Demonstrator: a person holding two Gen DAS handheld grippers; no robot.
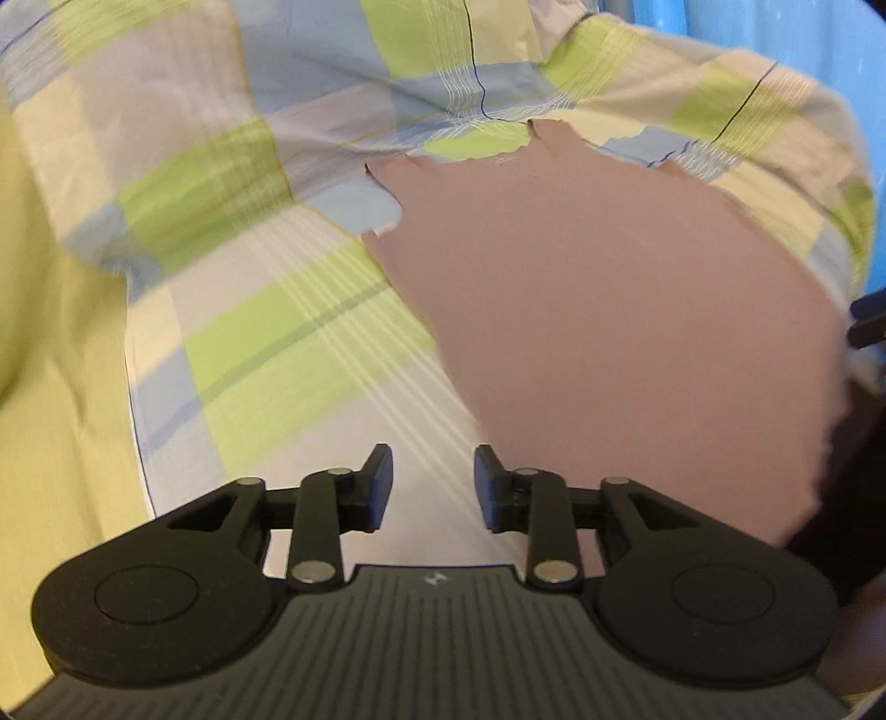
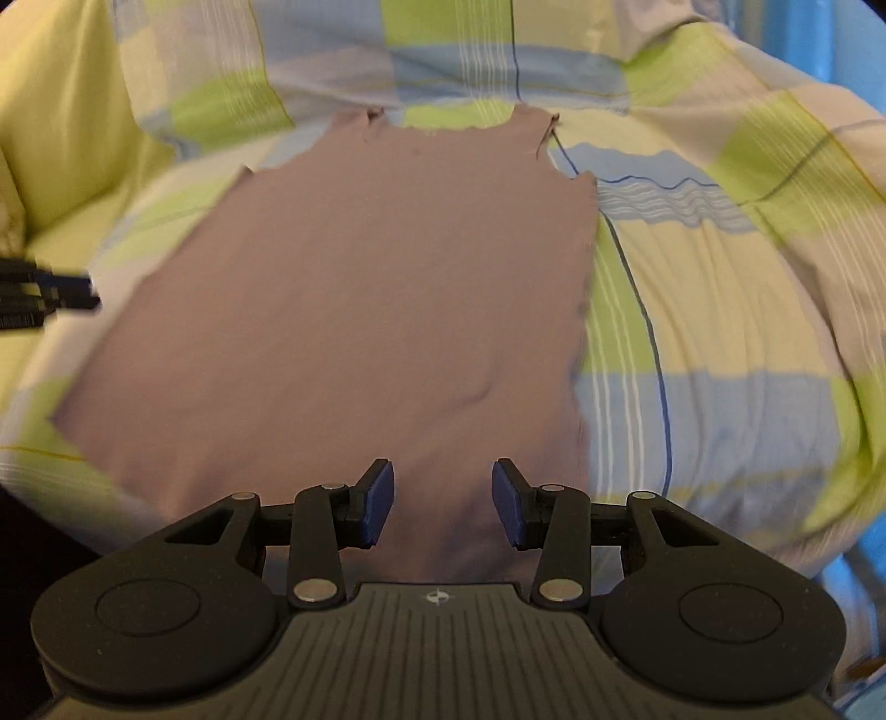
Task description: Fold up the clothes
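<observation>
— Now, what is lying on the bed?

— A mauve tank top [image 2: 354, 288] is lying flat on the checked sheet [image 2: 720, 266], straps pointing away from both cameras and hem nearest the right gripper [image 2: 443, 501]. The sheet's green, blue and cream squares are showing on every side of it.

— How are the right gripper's jaws standing?

— Apart, with nothing between them. Its blue pads [image 2: 378, 501] are hovering over the hem end of the top; whether they are touching the cloth cannot be told.

— And the left gripper [image 1: 433, 487]?

— Its jaws are likewise standing apart and holding nothing. In its own view the pads [image 1: 381, 487] are sitting over the sheet just beside the top's [image 1: 609, 332] left edge, the garment filling the right half of the picture. In the right wrist view the left gripper [image 2: 66, 293] is showing as a dark, blurred tip at the left margin, near the top's side edge — contact cannot be judged.

— Is the top smooth?

— Mostly; one faint crease is running across the lower body, and the strap and armhole edges are looking ragged, partly through blur.

— Anything else in view?

— A yellow-green pillow [image 2: 61, 111] is lying at the far left of the bed, well apart from the top, and a blue surface [image 1: 775, 27] is showing past the sheet's right edge.
</observation>
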